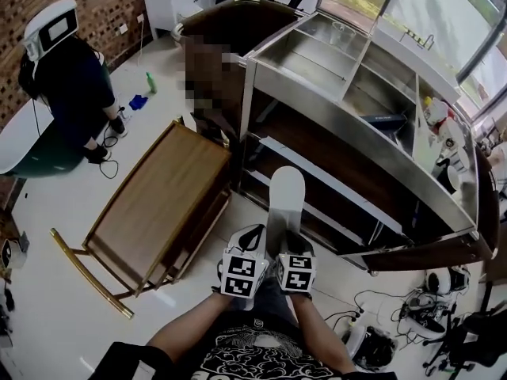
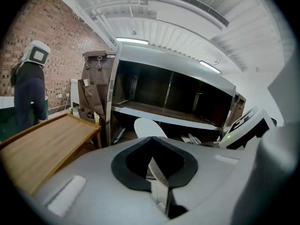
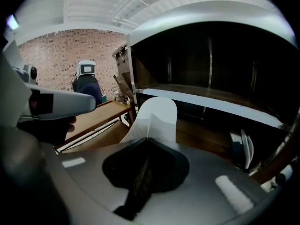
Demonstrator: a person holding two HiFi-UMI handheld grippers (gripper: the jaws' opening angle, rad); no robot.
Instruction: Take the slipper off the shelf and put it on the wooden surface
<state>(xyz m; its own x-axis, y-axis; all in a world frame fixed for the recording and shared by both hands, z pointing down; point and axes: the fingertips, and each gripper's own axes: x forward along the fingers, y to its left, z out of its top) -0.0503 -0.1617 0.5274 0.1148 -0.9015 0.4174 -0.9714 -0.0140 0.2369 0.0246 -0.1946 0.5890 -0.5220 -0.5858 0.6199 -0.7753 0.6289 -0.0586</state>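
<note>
Slipper (image 1: 285, 200), white, flat and long, hangs in the air in front of the shelf (image 1: 356, 145), off its boards and above the pale floor (image 1: 47, 291). Its rounded far end points toward the shelf's dark lower levels. Its near end is toward me, caught by both tongs side by side.

My left tongs (image 1: 255, 248) are pressed together on the slipper's near left edge. In the left gripper view the thin white edge runs straight into the slit between the jaws. My right tongs (image 1: 291, 248) are likewise pressed together on the near right part. In the right gripper view the white sole rises up and away from the closed jaws. The two marker cubes sit almost touching just in front of my chest.

The wooden surface (image 1: 158, 204), a slanted rectangular top with a raised rim, stands to the left of the slipper and just beside the shelf's left end. It is apart from the slipper and nothing lies on it.

Farther left, a person (image 1: 71, 85) in dark clothes with white headgear stands near a brick wall (image 1: 111, 2).
</note>
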